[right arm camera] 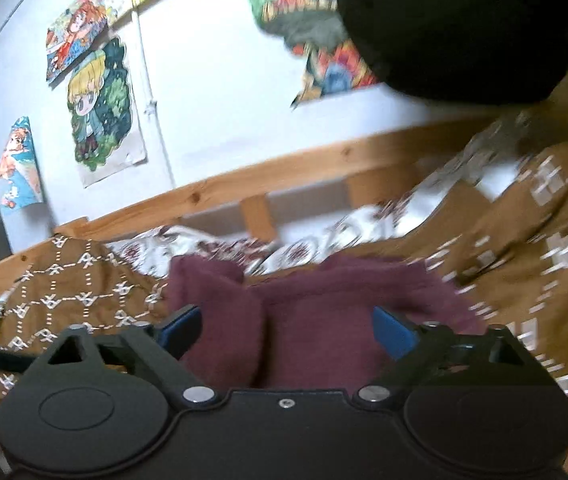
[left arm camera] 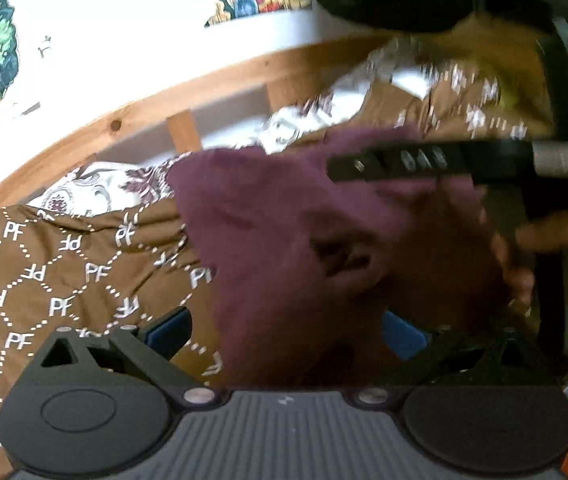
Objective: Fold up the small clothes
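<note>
We see the maroon garment (left arm camera: pixel 284 240) lying on the brown bedspread (left arm camera: pixel 63 272), bunched and blurred. The left gripper (left arm camera: pixel 284 332) is spread, its blue pads (left arm camera: pixel 169 330) flanking the cloth; the 3 o'clock pad is partly hidden by fabric. At 2 o'clock in the left view, the right gripper (left arm camera: pixel 348 168) reaches over the garment, smeared by motion; the hand behind it is indistinct. In the right view, the right gripper (right arm camera: pixel 286 334) is spread around the garment (right arm camera: pixel 324 320), whose near edge is cut off by the gripper body. A dark shape (right arm camera: pixel 464 28) blocks 1 o'clock.
</note>
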The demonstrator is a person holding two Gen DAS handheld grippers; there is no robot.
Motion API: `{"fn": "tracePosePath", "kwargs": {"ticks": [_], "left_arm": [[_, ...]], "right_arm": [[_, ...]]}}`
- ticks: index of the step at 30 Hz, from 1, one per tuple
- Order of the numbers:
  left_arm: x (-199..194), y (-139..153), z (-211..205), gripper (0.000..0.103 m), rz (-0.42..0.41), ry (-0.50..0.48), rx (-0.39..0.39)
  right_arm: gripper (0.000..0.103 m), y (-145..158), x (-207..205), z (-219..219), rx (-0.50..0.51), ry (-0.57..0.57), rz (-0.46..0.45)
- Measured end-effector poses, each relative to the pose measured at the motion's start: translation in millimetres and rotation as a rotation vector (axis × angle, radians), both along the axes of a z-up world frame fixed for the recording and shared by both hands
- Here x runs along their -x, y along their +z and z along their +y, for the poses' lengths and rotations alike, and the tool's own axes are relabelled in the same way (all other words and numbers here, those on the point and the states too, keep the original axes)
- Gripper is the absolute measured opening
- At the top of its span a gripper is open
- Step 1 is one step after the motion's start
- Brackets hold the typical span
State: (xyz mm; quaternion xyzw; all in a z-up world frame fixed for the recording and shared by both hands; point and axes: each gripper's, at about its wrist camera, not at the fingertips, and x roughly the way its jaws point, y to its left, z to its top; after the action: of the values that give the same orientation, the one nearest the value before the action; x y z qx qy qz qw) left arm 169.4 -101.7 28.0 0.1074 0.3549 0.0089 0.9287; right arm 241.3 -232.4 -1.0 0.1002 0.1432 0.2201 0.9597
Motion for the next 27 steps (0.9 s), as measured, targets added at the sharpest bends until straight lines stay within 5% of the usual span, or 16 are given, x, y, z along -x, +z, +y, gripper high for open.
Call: {"fn": "tracePosePath", "kwargs": {"ticks": [4,7,11,15,22,27], "left_arm": [[-0.1,-15.9,-8.0,0.102,0.042,-0.014,-0.088],[-0.1,-19.6,-10.9,0.09,0.043,-0.03,-0.107],[-3.9,-19.9,-13.0,0.051,0.039,-0.033,-0.111],[-2.8,-17.9,-13.1,0.026,0.018,-0.03,-0.096],[1.4,-2.4,-19.3,0.021,-0.033,-0.047,0.015],[-0.9,2.8,-45.0,0.021,-0.063,-0.144,0.019]], "right_arm": [[0.074,-10.6,-16.2,15.5,-0.011,0.046,0.09],[0.061,-17.1,-27.0,22.6,0.01,0.063,0.149],[0.036,-23.6,-35.1,19.4,-0.048,0.07,0.212],[0.012,-20.8,-30.0,21.9,-0.029,0.098,0.182],[0.005,10.8,-1.4,16.9,0.006,0.116,0.001],[0.005,31.8,17.6,2.0,0.055,0.06,-0.084]]}}
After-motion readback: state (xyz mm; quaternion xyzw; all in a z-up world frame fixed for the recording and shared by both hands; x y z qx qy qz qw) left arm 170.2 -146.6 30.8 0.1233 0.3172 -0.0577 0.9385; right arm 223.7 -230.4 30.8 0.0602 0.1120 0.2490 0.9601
